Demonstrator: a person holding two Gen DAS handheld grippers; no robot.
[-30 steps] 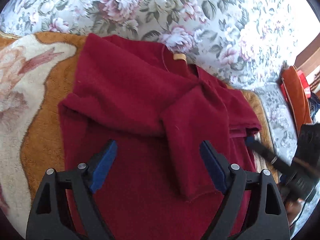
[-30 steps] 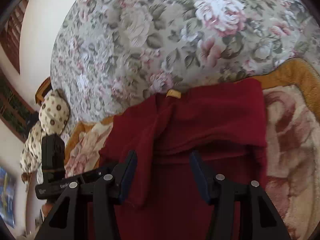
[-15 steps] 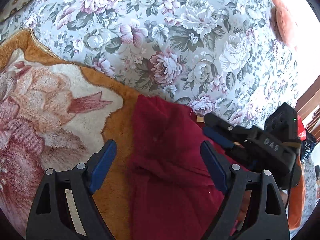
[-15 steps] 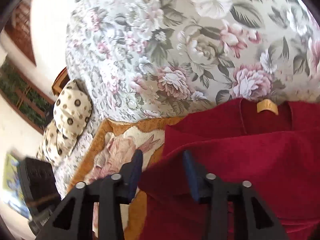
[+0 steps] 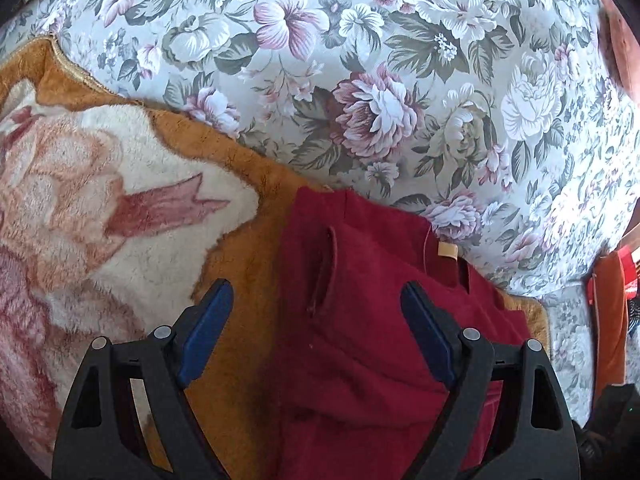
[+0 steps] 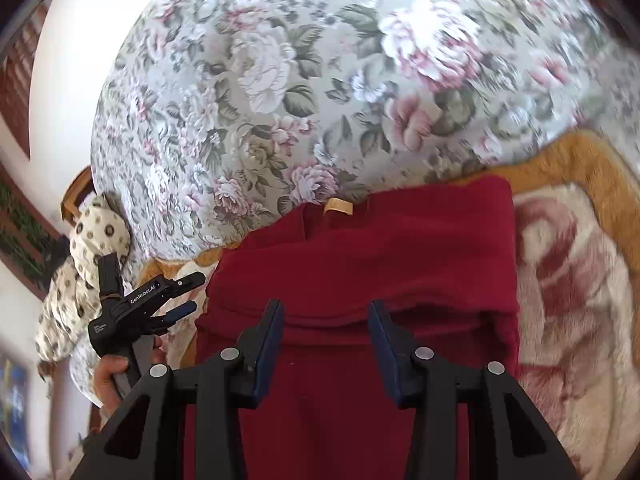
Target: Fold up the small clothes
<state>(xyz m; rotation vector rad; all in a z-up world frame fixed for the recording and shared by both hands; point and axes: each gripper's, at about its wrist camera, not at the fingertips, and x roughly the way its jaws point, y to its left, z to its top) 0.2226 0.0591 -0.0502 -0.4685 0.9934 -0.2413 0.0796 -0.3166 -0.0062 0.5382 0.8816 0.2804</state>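
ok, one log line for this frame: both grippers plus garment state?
left gripper: open, empty | right gripper: open, empty | red sweater: sleeves folded in, flat on blanket | bottom fold: not yet done

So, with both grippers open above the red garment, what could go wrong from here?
The red garment lies in loose stacked layers; the right gripper may pinch only the top one, and the fold could slip open. The plush blanket under it is soft, so the left gripper might catch it too.
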